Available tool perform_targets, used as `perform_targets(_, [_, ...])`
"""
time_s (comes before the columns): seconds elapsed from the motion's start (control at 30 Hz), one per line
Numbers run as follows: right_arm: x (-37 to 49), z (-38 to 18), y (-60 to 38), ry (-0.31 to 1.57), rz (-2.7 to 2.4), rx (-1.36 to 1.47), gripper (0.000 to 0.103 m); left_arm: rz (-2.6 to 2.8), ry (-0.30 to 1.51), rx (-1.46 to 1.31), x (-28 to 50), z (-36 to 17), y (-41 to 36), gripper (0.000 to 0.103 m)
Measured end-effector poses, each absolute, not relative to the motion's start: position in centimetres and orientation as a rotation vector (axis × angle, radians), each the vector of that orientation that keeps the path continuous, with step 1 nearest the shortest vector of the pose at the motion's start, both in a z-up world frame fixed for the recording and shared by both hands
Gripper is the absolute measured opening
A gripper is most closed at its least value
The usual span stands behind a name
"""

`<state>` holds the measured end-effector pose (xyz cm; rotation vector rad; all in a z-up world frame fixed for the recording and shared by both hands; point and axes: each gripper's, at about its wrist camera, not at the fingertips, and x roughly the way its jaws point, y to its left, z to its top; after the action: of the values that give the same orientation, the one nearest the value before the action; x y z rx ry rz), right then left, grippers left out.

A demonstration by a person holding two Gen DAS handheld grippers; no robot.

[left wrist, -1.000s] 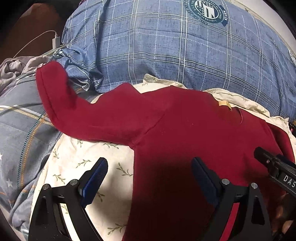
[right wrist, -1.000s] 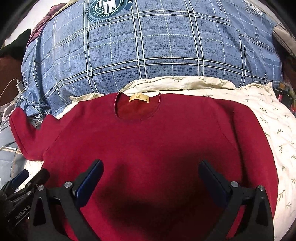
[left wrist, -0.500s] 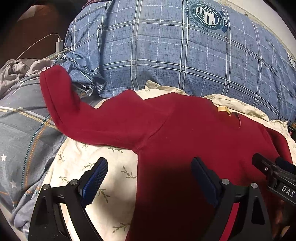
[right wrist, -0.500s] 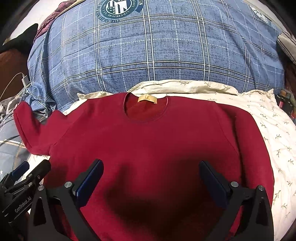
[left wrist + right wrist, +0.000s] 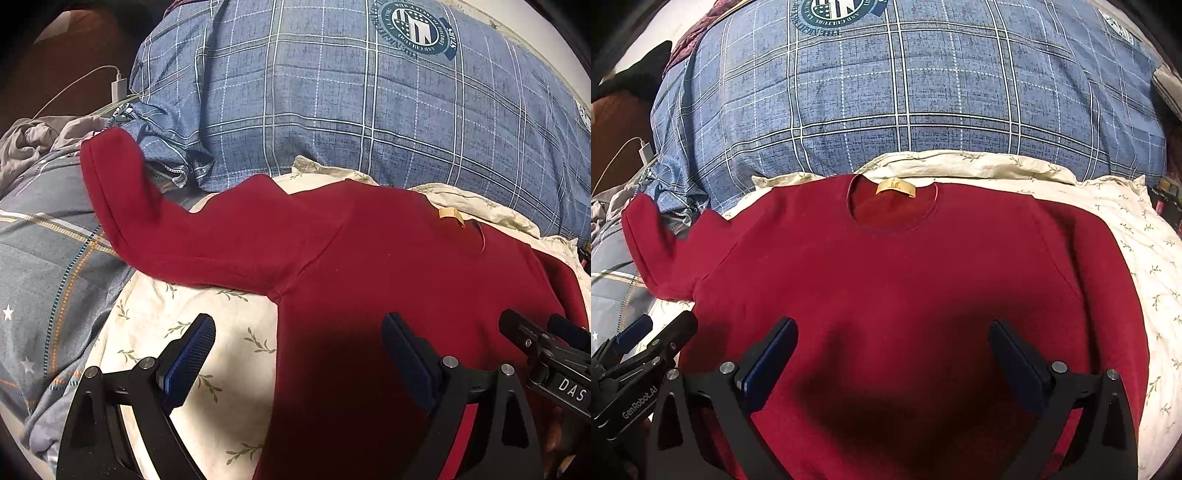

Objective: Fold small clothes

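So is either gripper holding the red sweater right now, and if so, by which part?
Neither. The left gripper and right gripper are both open above the red sweater, with nothing between their fingers.

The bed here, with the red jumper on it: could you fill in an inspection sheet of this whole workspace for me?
Surface: cream leaf-print sheet on a bed.
Job's things: red sweater lies flat, neck label up; one sleeve sprawls out over the grey bedding, the other lies along the body.
Clutter: crumpled grey cloth.
Grippers: left tongs and right tongs both open, hovering over the sweater, holding nothing.
Cables: white charger and cable.
Surroundings: blue plaid duvet bunched behind the sweater.
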<state>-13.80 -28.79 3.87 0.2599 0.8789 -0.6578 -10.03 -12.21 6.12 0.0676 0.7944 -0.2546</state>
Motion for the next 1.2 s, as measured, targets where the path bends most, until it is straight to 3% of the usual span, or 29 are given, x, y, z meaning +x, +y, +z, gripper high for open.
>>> perform_targets(0.37, [-13.8,3.7,-28.9,0.895,-0.645,0.282,0.103,-0.261,0.820,0.056,-9.6,6.5,-11.7,0.091])
perform_targets(0.53, [-13.6,3.5,-29.0,0.906,-0.631,0.297,0.103,-0.224,0.803,-0.022,-7.7,9.3,-8.1,0.091])
perform_targets(0.9, [-13.6,3.2,-29.3,0.927,-0.597,0.340,0.103,0.132,0.722,-0.005,3.6,12.4,1.5,0.091])
perform_targets(1.0, [-13.5,3.1,-29.5,0.940,-0.591,0.350,0.103,0.254,0.760,0.048,7.8,11.2,2.7,0.072])
perform_targets(1.2, [-12.7,2.7,-29.3,0.969,-0.572,0.341,0.103,0.355,0.737,0.145,13.4,9.4,2.1,0.069])
